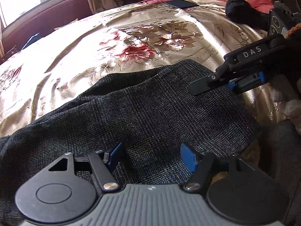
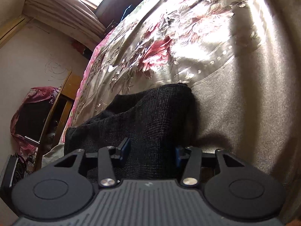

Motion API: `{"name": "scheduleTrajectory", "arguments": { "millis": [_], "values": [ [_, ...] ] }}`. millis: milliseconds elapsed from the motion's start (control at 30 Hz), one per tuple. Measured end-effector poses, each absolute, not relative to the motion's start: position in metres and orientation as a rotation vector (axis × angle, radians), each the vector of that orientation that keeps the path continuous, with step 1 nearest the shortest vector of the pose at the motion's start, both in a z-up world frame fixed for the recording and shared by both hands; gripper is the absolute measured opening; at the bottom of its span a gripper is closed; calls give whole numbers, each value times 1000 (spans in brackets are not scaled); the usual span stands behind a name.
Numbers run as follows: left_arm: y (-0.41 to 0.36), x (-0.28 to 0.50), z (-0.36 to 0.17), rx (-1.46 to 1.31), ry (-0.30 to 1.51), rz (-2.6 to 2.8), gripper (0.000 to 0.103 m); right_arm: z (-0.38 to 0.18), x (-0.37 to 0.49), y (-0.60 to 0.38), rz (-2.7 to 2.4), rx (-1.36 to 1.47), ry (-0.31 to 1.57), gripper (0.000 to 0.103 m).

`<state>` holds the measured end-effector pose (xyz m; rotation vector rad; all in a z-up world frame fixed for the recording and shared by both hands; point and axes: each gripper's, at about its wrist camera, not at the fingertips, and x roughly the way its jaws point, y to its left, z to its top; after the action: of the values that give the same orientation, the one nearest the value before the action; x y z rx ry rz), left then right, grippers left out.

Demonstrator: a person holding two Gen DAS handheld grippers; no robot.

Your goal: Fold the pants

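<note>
Here the dark checked pants (image 1: 143, 113) lie along the near edge of a bed under a shiny floral bedspread (image 1: 131, 43), their cloth running from the near left toward the right in the left wrist view. The far edge of the pants is rumpled and lifted in a soft ridge; the right end finishes in a straight hem near the bed's right side.

The left claw (image 1: 150, 157) hangs over the near part of the pants with its blue pads (image 1: 188, 158) set wide apart and nothing pinched between them. The right claw (image 1: 216, 83) reaches in from the right, low over the right end of the pants. In its own view the right claw (image 2: 152, 150) stands part open, with the dark cloth filling the gap between the pads; whether the pads press on it I cannot tell.

Beyond the pants the bedspread is broad and bare across the middle. At the far right lie a black bundle (image 1: 242, 9), pink clothes (image 1: 261, 2) and a dark flat phone (image 1: 180, 3), well apart from the pants.
</note>
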<state>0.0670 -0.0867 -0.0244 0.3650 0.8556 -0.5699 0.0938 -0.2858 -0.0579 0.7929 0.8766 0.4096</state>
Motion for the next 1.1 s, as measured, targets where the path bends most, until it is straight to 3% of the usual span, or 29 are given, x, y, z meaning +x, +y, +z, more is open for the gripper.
{"name": "scheduleTrajectory", "arguments": {
  "millis": [33,67,633,733,900,1100],
  "values": [
    [-88,68,-25,363,860,-567,80,-57,94,-283,408,790,870,38],
    [-91,69,-25,365,863,-562,81,-57,94,-281,397,776,875,15],
    [-161,79,-23,361,866,-625,80,-32,91,-359,248,750,834,7],
    [-180,80,-24,356,861,-663,80,-26,89,-374,231,708,840,7],
    [-195,79,-24,381,848,-680,80,-36,83,-381,267,769,858,17],
    [-185,67,-17,374,848,-684,80,-55,81,-394,318,920,834,36]
  ]
}}
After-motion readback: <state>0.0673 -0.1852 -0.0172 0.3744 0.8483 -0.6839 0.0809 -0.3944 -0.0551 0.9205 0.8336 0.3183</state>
